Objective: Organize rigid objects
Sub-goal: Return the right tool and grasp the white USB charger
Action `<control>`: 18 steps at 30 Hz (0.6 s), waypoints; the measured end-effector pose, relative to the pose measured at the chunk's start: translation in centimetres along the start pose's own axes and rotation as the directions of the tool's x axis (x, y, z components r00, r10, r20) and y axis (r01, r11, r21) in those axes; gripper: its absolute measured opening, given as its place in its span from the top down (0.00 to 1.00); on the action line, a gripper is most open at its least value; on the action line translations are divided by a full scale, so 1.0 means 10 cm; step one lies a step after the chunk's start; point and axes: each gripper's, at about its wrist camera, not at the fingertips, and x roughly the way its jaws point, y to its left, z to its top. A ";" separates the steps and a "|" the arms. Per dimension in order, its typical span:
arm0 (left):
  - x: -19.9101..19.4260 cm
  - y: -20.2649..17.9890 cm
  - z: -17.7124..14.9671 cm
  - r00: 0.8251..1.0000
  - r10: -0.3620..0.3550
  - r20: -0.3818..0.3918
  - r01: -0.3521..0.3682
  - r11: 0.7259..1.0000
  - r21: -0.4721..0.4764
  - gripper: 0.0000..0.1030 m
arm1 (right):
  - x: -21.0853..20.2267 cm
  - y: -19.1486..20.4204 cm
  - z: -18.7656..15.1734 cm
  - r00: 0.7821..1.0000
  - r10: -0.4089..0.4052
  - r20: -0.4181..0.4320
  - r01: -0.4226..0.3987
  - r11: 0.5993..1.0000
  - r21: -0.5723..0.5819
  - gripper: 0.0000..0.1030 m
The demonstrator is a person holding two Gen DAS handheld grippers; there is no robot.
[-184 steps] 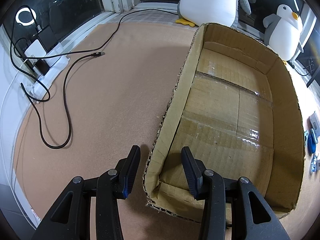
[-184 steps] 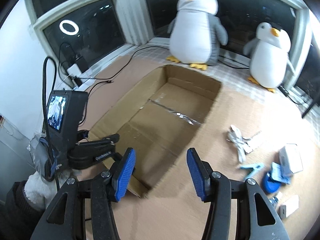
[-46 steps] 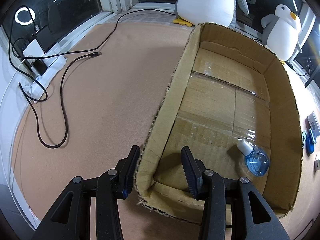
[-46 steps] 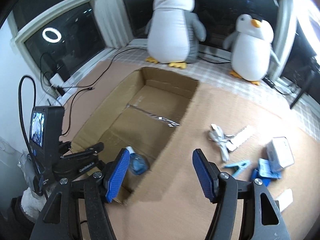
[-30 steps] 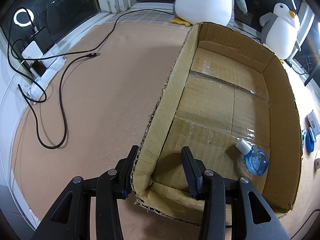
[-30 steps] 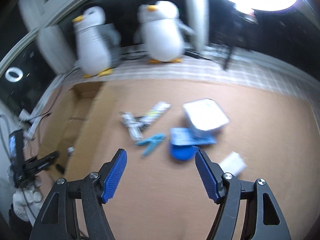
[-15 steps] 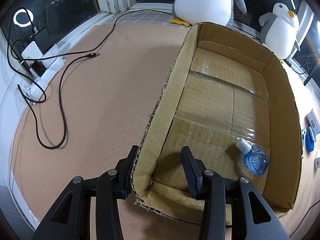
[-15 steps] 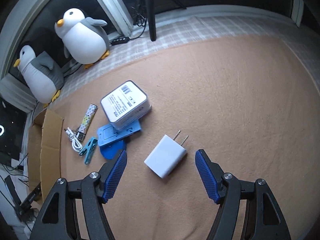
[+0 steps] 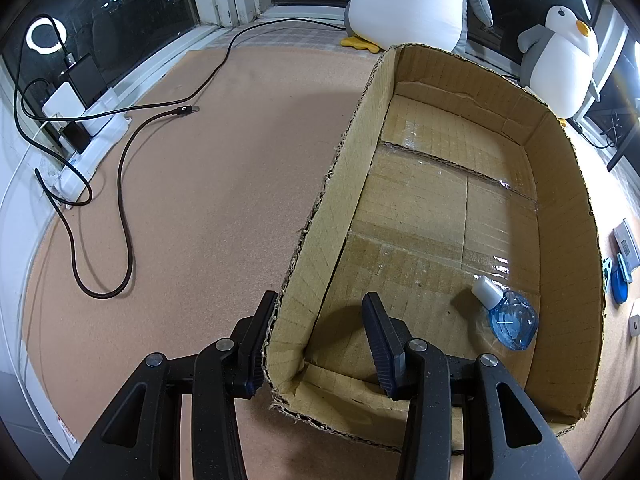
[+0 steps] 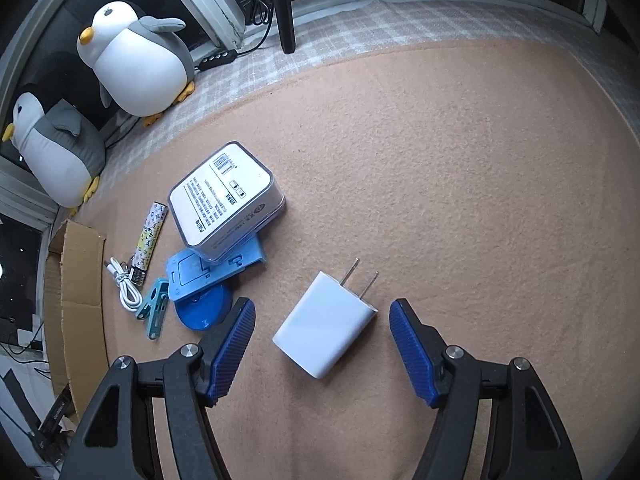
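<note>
One white charger [image 10: 326, 323] now fills the space between the right gripper [image 10: 322, 346] pads, larger than half a second ago. Its long axis runs 7 to 1 o'clock, prongs toward 1. The jaws are closing, untouching. At 10 o'clock lies a white box [image 10: 226, 202]. The left gripper [image 9: 320, 340] clamps the cardboard box [image 9: 568, 216] wall.

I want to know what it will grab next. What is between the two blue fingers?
In the right wrist view, a white wall charger lies on the tan mat between the right gripper's closing fingers, touching neither.
</note>
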 end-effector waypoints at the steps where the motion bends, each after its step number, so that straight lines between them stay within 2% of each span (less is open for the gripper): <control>1: 0.00 0.00 0.00 1.000 0.000 0.000 0.000 1.000 0.000 0.55 | 0.02 0.01 0.00 1.000 -0.001 -0.005 0.001 1.000 -0.003 0.40; 5: 0.00 0.00 0.00 1.000 0.000 0.000 0.000 1.000 0.000 0.55 | 0.06 0.08 0.00 1.000 -0.022 -0.014 0.022 0.999 -0.030 0.43; 9: 0.00 0.00 0.00 1.000 0.000 0.000 0.000 1.000 -0.001 0.55 | 0.12 0.12 0.00 0.999 -0.041 -0.028 0.040 0.998 -0.052 0.52; 18: 0.00 0.00 0.00 1.000 0.000 0.000 0.000 1.000 -0.001 0.55 | 0.12 0.23 -0.08 0.996 -0.085 -0.021 0.081 0.984 -0.157 0.60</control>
